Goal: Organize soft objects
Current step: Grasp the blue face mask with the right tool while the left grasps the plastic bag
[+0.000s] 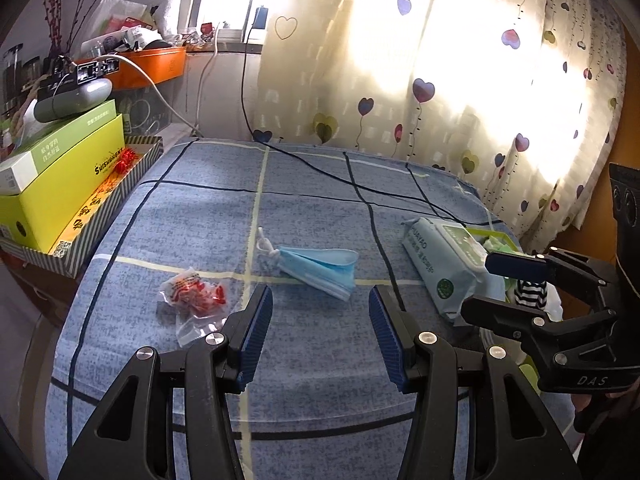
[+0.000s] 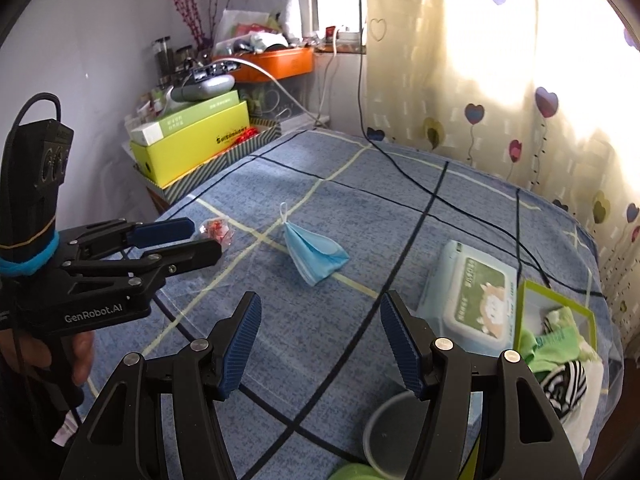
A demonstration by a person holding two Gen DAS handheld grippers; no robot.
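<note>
Three items, face mask (image 1: 320, 270), snack packet (image 1: 196, 294) and wipes pack (image 1: 440, 264), are lying loose mid-table; both grippers, left gripper (image 1: 320, 312) and right gripper (image 2: 320, 320), are hovering spread, empty.

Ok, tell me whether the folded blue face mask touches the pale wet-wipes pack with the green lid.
Apart. The right wrist view shows bare blue checked cloth between the face mask and the wipes pack; the left wrist view agrees.
</note>
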